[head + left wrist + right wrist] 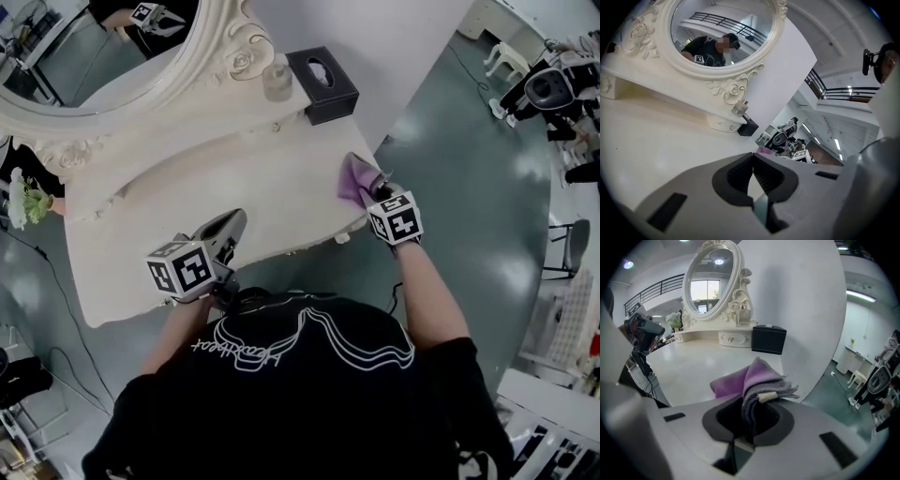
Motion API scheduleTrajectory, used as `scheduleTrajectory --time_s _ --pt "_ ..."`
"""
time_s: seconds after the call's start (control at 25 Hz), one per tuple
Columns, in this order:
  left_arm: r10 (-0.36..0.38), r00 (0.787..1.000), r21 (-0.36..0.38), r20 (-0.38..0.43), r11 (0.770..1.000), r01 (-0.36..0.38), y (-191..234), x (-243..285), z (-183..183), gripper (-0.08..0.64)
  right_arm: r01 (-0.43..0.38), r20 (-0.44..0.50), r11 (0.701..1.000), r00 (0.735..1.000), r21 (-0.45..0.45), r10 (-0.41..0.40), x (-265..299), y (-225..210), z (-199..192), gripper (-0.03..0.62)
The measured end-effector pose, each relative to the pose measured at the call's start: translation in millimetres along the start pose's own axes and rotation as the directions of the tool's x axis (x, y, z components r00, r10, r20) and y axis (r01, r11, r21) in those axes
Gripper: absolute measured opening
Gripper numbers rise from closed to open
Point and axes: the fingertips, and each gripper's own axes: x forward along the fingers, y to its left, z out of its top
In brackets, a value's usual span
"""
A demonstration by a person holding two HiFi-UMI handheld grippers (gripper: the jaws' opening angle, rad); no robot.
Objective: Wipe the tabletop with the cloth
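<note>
1. The purple cloth [354, 178] lies bunched on the tabletop [187, 187], close to its right edge.
2. The right gripper [377, 195] has its jaws clamped on the cloth's near folded end; the loose part spreads left on the white surface.
3. The left gripper [225, 230] hangs over the near left of the tabletop, well apart from the cloth. Its jaws are pressed together with nothing between them.
4. On the far side stand a black box [323, 84], a bottle [277, 80] and an oval mirror [94, 56].

A white wall [394, 37] backs the ornate oval mirror [103, 56].
</note>
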Motion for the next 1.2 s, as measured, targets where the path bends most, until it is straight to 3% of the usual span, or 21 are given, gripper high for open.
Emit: scheduleTrajectory --time_s 0.68,0.76,0.88,1.08,1.2 --pt "-0.014 1.000 0.024 -0.020 1.000 0.014 -10 9 -3 0.005 0.114 0.036 0.985 0.992 0.128 -0.119 -15 -52 -17 0.049" --pt "-0.016 1.000 0.033 -0.016 0.999 0.017 -12 5 -1 0.005 0.080 0.074 0.976 0.993 0.204 -0.097 -17 -51 -15 0.049" --pt "-0.013 1.000 0.036 -0.003 0.999 0.014 -12 -6 2 0.005 -0.032 0.199 0.951 0.980 0.306 -0.031 -33 -36 2 0.049" --pt "-0.017 0.999 0.034 0.040 0.999 0.016 -18 -31 13 0.005 -0.174 0.370 0.957 0.926 0.231 0.078 -74 23 62 0.051" --pt "-0.035 0.997 0.044 0.067 0.999 0.032 -28 -52 20 0.005 -0.264 0.463 0.953 0.870 0.151 0.168 -104 74 103 0.051"
